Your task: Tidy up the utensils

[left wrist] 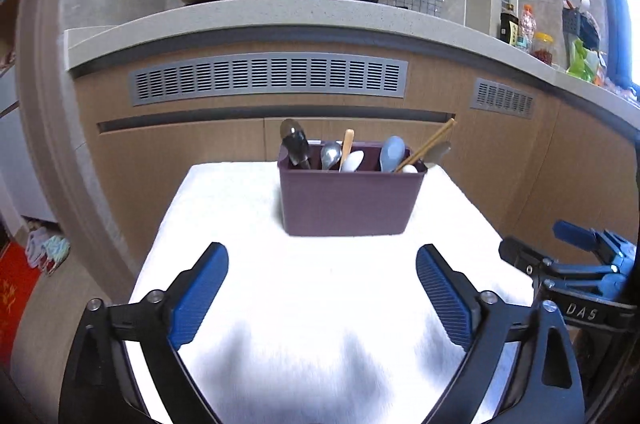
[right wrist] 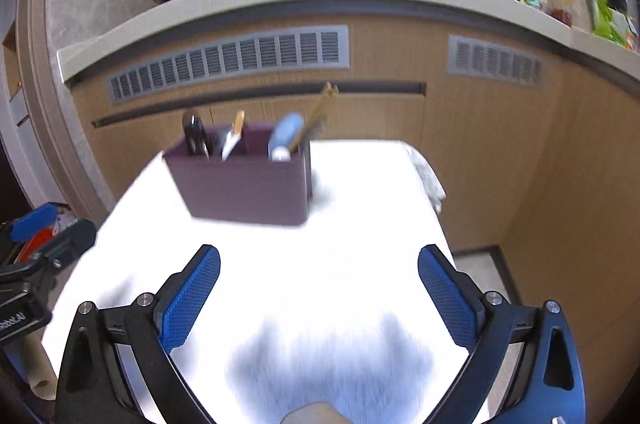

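Observation:
A dark purple utensil holder (left wrist: 348, 201) stands at the far side of a white-covered table (left wrist: 256, 224). It holds a black spoon (left wrist: 295, 145), a metal spoon (left wrist: 331, 155), white spoons (left wrist: 353, 160), a blue spoon (left wrist: 392, 152) and wooden chopsticks (left wrist: 428, 143). My left gripper (left wrist: 322, 284) is open and empty, well short of the holder. The holder also shows in the right wrist view (right wrist: 244, 183), blurred. My right gripper (right wrist: 319, 284) is open and empty over the table.
The right gripper (left wrist: 580, 264) shows at the right edge of the left view; the left gripper (right wrist: 36, 256) shows at the left edge of the right view. Wooden cabinets (left wrist: 200, 143) and a stone counter (left wrist: 280, 19) rise behind the table. A red mat (left wrist: 12, 296) lies on the floor at left.

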The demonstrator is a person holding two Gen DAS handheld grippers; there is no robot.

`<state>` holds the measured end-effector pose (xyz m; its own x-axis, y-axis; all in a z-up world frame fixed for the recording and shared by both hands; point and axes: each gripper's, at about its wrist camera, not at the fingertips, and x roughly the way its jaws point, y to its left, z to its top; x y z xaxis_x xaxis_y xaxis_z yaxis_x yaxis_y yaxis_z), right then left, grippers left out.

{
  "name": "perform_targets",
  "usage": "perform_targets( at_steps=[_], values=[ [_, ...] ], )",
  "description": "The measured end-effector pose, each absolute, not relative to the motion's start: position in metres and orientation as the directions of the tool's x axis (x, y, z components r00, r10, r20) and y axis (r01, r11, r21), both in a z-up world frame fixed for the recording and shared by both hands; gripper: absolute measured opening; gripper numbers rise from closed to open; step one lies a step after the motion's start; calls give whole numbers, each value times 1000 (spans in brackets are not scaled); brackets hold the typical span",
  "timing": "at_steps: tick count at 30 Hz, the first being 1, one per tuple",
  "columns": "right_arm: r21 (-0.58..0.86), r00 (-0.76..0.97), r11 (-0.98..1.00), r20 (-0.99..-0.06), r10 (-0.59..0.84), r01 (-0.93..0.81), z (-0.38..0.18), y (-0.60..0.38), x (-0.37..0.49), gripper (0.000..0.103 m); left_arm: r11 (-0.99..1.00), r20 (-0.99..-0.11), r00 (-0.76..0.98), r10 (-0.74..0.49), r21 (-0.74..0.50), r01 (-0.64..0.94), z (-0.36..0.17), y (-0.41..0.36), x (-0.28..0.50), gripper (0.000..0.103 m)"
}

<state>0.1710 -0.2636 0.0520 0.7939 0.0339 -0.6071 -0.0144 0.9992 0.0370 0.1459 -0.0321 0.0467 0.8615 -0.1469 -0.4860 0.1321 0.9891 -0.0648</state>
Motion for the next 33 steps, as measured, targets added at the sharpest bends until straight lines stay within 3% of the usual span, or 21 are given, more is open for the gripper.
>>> perform_targets(
  at_steps=[3,12,33],
  values=[
    [20,791,1000,-611,7,7,46,-264,150,100,991,-471,872,-132,-72,111,43,-35,126,103],
    [12,829,999,-559,-21,33,54,-267,115,102,996,-502,860,-88,-30,84,35,-45,107,103],
    [-4,843,1000,-538,-24,26,58,-268,107,102,995,-512,854,-96,-51,81,39,-40,107,103]
  ],
)
